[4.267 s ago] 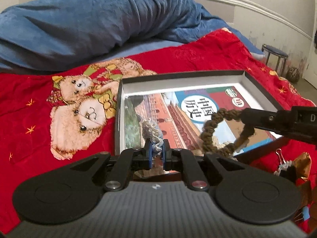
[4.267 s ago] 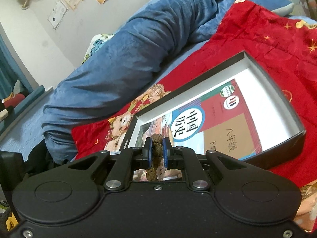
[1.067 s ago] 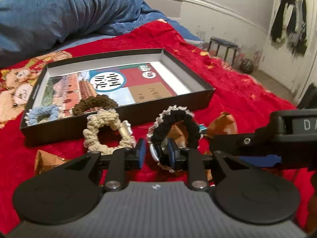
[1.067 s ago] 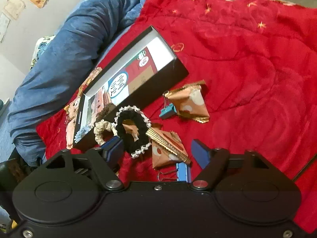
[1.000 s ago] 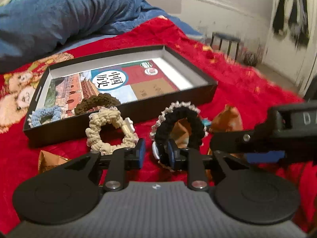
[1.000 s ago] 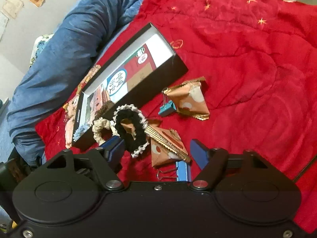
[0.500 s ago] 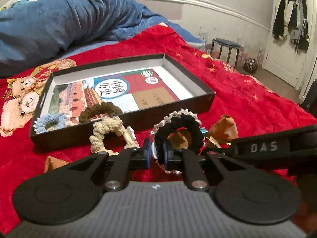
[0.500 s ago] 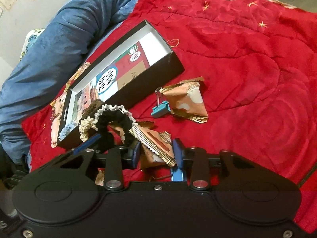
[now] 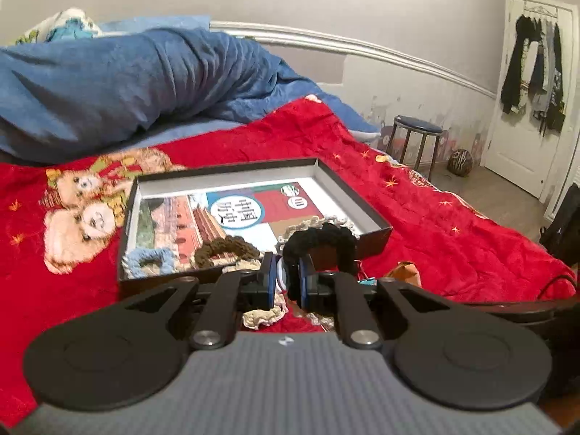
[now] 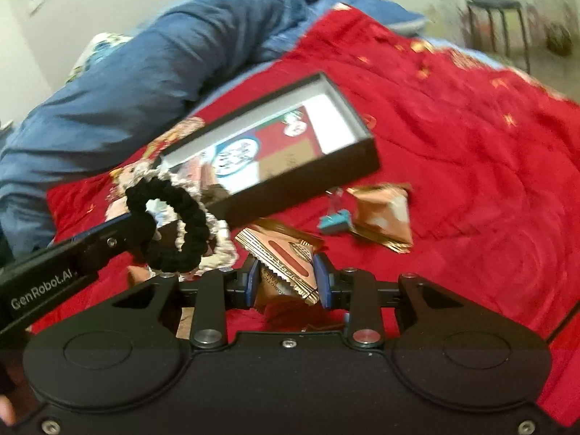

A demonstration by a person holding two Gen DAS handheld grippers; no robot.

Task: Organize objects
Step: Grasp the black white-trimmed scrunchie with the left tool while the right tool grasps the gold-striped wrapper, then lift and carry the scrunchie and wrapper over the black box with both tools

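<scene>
My left gripper [image 9: 288, 280] is shut on a black scrunchie with white lace trim [image 9: 320, 238] and holds it lifted in front of the black box [image 9: 369, 241]. The scrunchie also shows in the right wrist view [image 10: 168, 217], held by the left gripper's arm. The box holds a book [image 9: 235, 214], a blue scrunchie [image 9: 148, 259] and a brown scrunchie [image 9: 224, 248]. A cream scrunchie [image 9: 262, 313] lies on the red blanket below my left fingers. My right gripper [image 10: 288, 282] is shut on a brown-and-gold snack packet [image 10: 282, 257].
Another snack packet [image 10: 384, 217] and a teal binder clip [image 10: 333, 223] lie on the red blanket [image 10: 471, 166] right of the box. A blue duvet [image 9: 127, 83] is heaped behind. A stool [image 9: 417, 137] and a door stand off the bed at right.
My left gripper lifted the black scrunchie up towards the box. My right gripper closed onto the snack packet and raised it.
</scene>
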